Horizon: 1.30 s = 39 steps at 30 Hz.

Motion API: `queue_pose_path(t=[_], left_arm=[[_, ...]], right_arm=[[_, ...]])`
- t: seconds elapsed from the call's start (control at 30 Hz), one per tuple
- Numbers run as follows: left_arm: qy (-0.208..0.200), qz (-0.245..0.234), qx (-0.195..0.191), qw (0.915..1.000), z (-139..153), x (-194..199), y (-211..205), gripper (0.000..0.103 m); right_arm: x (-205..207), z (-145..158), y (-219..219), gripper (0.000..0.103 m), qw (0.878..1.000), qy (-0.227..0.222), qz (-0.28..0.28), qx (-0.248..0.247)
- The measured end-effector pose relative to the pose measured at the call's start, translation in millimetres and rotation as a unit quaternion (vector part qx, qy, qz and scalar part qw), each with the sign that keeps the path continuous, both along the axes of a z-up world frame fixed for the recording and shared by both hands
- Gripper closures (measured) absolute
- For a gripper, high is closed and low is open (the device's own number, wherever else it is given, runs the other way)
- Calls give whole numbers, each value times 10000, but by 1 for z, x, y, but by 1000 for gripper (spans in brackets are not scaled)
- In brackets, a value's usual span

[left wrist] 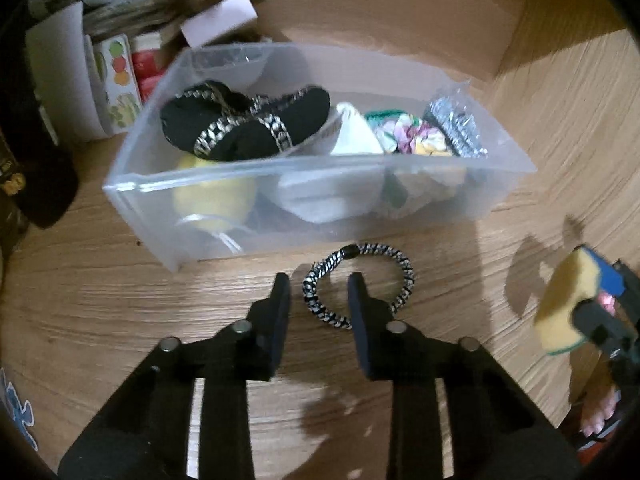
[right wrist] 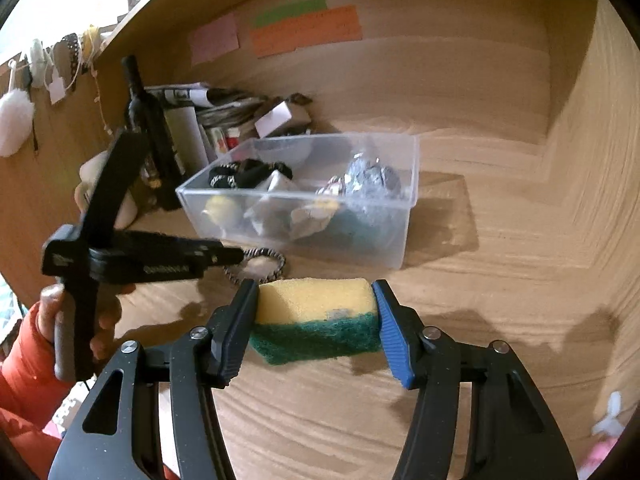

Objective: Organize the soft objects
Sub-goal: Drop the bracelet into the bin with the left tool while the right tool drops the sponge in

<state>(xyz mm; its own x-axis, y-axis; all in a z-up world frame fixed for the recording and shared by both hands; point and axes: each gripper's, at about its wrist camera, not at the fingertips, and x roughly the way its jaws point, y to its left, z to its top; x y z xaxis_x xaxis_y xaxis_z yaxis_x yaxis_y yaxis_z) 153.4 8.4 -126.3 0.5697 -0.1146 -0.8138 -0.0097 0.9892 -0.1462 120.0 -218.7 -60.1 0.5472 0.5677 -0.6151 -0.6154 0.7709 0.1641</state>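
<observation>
Left tongs (left wrist: 318,286) are part open, holding nothing, straddling the near-left arc of the hair tie (left wrist: 359,284): one finger outside the ring, the other inside it. The hair tie lies flat on the tabletop (left wrist: 120,300), just near of the clear bin (left wrist: 280,184), apart from its wall.

Right tongs (right wrist: 316,312) are closed on the sponge (right wrist: 316,318), which sits off the tabletop on the right, well near of the bin. Its long axis runs left-right between the fingers, yellow foam up, green scrub pad down.

Handling guess:
- Hair tie: light, limp, elastic. Pinch straight across the braided cord; the bead (left wrist: 349,252) on the far side is probably slippery, so avoid it.
- Sponge: light and squashy. The end-to-end grip looks fine, but it will compress.

The bin already holds soft stuff, including black slippers (left wrist: 244,124) on the left.
</observation>
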Motion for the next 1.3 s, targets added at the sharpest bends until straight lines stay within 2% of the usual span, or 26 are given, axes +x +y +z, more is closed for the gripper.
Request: queue_pose_path(t=[0.03, 0.1, 0.2, 0.37, 0.57, 0.8, 0.9, 1.07, 1.2, 1.3], left_arm=[[9, -21, 15, 10000, -1, 0, 1, 79], [23, -58, 71, 10000, -3, -1, -2, 92], [-61, -106, 123, 9998, 0, -7, 0, 95], [-328, -188, 43, 9993, 18, -20, 2, 96], [-895, -205, 78, 9957, 56, -41, 5, 96], [-1643, 83, 102, 9863, 100, -43, 9, 96], [-1850, 236, 182, 9823, 105, -33, 19, 96], [-1743, 484, 281, 9831, 94, -8, 33, 96], [-1428, 552, 163, 9881, 69, 6, 43, 96], [-1253, 577, 57, 9904, 55, 12, 48, 96]], right_arm=[[1, 2, 0, 49, 10000, -32, 7, 16], [3, 6, 2, 49, 9999, -110, 7, 34], [8, 11, 4, 49, 9998, -184, 15, 66], [17, 20, 8, 49, 9995, -310, 24, 105], [27, 35, 17, 49, 9985, -517, -12, 197], [42, 58, 36, 49, 9961, -832, 7, 293], [50, 61, 47, 49, 9960, -845, 61, 287], [71, 49, 67, 49, 9975, -678, 100, 191], [88, 26, 82, 49, 9995, -291, 106, 90], [94, 10, 91, 48, 9997, -196, 48, -161]])
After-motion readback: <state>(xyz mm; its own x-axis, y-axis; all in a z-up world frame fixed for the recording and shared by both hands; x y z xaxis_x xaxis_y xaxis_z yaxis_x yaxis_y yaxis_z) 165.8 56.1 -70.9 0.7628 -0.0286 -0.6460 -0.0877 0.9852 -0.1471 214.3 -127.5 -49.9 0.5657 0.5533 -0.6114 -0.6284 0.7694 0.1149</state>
